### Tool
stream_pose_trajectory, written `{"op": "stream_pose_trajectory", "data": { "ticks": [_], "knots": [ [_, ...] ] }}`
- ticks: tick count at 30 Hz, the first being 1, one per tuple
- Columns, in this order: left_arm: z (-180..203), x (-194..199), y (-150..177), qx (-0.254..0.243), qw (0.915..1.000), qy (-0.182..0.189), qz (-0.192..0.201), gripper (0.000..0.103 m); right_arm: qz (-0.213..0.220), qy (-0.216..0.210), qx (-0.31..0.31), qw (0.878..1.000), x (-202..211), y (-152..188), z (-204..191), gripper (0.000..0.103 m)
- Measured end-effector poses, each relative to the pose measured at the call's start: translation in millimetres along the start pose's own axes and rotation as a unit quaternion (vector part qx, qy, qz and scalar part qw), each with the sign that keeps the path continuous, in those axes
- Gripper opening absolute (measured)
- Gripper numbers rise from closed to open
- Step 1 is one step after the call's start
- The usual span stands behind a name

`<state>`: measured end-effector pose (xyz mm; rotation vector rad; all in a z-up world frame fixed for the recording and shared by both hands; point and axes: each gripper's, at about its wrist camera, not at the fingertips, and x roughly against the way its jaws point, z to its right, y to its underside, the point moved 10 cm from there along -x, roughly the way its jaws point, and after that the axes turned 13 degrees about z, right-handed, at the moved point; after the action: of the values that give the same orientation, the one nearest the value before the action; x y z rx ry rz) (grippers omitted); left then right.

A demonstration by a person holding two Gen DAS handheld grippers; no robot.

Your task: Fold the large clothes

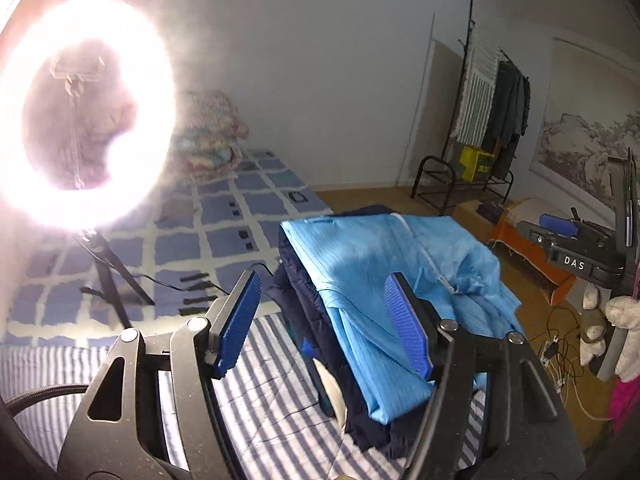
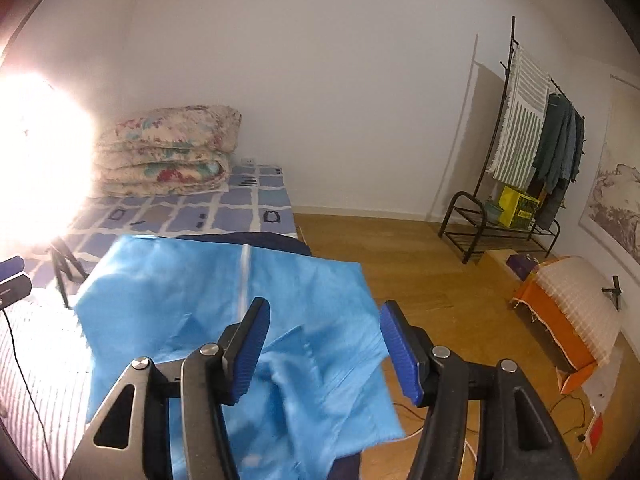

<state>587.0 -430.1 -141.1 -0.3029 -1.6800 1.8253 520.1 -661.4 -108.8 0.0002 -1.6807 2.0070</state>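
Observation:
A light blue garment (image 1: 384,276) with a white zipper lies folded on a dark navy garment (image 1: 304,300) at the bed's right edge. My left gripper (image 1: 324,320) is open and empty, held above the bed just left of the pile. The blue garment also shows in the right wrist view (image 2: 224,304), spread below my right gripper (image 2: 324,344), which is open and empty above it. The right gripper's body (image 1: 576,248) shows at the right of the left wrist view.
A bright ring light on a tripod (image 1: 92,108) stands on the bed at the left. A folded floral quilt (image 2: 168,152) lies at the bed's far end. A clothes rack (image 2: 532,152) and an orange box (image 2: 560,312) stand on the wooden floor at the right. Cables lie on the floor.

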Motion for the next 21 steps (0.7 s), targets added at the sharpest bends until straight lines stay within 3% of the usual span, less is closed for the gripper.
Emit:
{"op": "stream_pose_trajectory", "data": {
  "ticks": [7,10,12,14,16,20,21],
  "knots": [
    [6,81,-27,0.003,0.9989,0.03,0.036,0.068,0.036,-0.015,-0.017,0.999,87,-23,-32,0.067],
    [16,120,-30,0.0,0.9975,0.053,0.047,0.076,0.056,-0.018,-0.02,0.998,125,-31,-44,0.069],
    [20,146,-31,-0.009,0.9969,0.058,0.053,0.077,0.074,-0.02,-0.026,0.997,152,-38,-51,0.078],
    [23,169,-31,-0.025,0.9964,0.055,0.06,0.078,0.089,-0.021,-0.036,0.995,174,-45,-56,0.086],
    [25,190,-31,-0.039,0.9957,0.044,0.072,0.079,0.101,-0.028,-0.051,0.993,193,-52,-62,0.087],
    [21,233,-33,-0.044,0.9932,0.029,0.104,0.088,0.129,-0.01,-0.045,0.991,226,-61,-77,0.103],
    [19,241,-33,-0.047,0.9925,0.024,0.11,0.091,0.137,-0.009,-0.043,0.99,235,-62,-83,0.103]
  ]
}}
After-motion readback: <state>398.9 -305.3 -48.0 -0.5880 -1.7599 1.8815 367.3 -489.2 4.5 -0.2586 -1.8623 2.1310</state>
